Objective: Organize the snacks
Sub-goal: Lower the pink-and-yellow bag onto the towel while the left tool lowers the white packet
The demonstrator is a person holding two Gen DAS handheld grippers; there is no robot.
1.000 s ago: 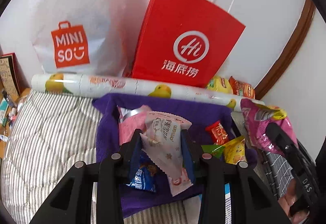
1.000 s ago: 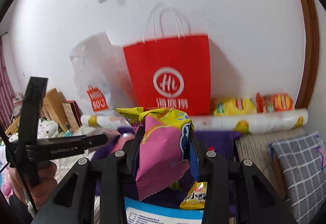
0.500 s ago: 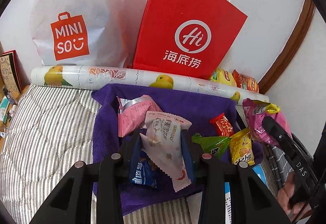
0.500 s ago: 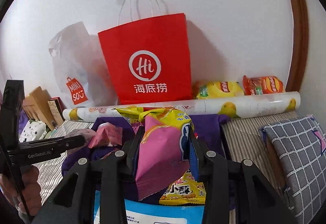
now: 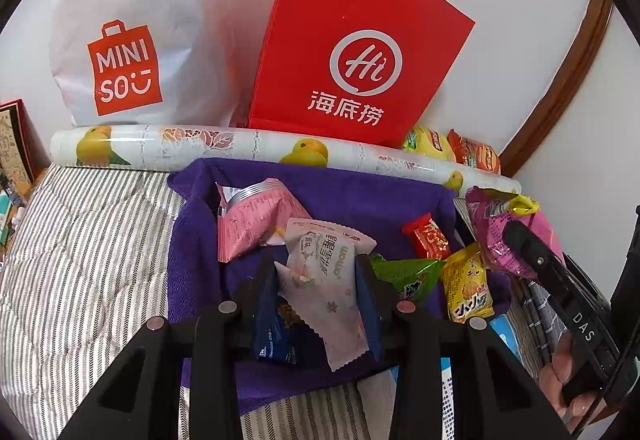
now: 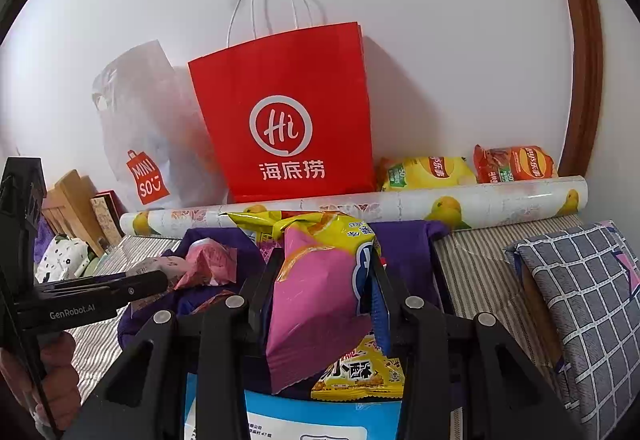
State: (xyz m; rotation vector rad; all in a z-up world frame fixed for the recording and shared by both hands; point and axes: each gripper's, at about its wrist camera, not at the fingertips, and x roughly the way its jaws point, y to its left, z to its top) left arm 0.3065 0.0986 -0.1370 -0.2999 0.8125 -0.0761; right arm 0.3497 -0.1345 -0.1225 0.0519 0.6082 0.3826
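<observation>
Judging by their crinkled foil, both packets are light, soft and slippery, and whatever is inside may crush; a flat sealed edge or the mid-body is the safest place to pinch. Left tool is closed on a pale pink packet, gripped across its middle, above the purple cloth on the bed. Right tool is clamped on a pink-and-yellow bag, also mid-body, held over the same cloth. Loose snacks lie below, near the red bag.
</observation>
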